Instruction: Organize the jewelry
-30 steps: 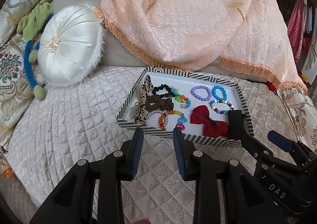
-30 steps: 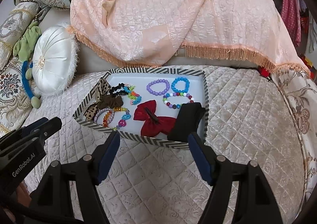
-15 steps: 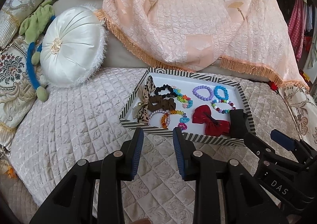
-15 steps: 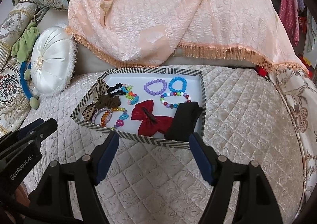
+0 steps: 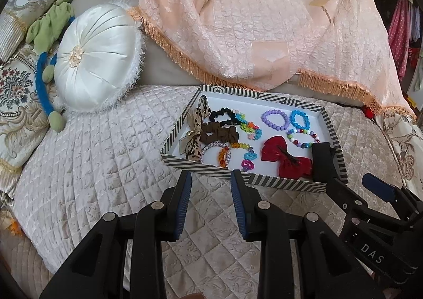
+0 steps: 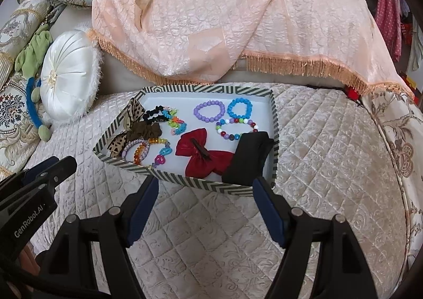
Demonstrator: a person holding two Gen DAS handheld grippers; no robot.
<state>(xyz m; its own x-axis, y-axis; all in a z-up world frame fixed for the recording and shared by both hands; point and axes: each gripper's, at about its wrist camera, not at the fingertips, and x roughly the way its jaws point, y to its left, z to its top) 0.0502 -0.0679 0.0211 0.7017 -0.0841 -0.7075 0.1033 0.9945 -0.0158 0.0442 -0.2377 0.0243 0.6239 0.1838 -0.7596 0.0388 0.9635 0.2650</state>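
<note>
Quilted cream bedding (image 6: 317, 156) covers the bed, with a peach fringed cloth (image 6: 211, 21) draped behind and a round white satin cushion (image 5: 97, 58) to the left. On the quilt rests a striped tray (image 6: 275, 124) with a white floor, carrying the jewelry and hair pieces. Along its left side lie a leopard-print bow (image 5: 197, 127), a black scrunchie (image 5: 222, 116), a brown scrunchie (image 5: 219, 133) and a string of rainbow beads (image 5: 249, 127), with a pale beaded bracelet (image 6: 134, 148) and an amber bead strand (image 5: 224, 153) near the front rim. Toward the back right sit a purple bead bracelet (image 6: 208, 111) and a blue bead bracelet (image 6: 240, 108), close together, and just in front of them a multicoloured bracelet (image 6: 238, 127). A red bow clip (image 6: 203, 153) lies near the front, touching a black fabric piece (image 6: 251, 159) that leans in the tray's front right corner.

Both tools hover over the quilt just short of the tray's front rim. The left tool (image 5: 211, 182) has its fingers spread a little, nothing between them. The right tool (image 6: 205, 188) stands spread wider, also empty, its fingers clear of the rim
</note>
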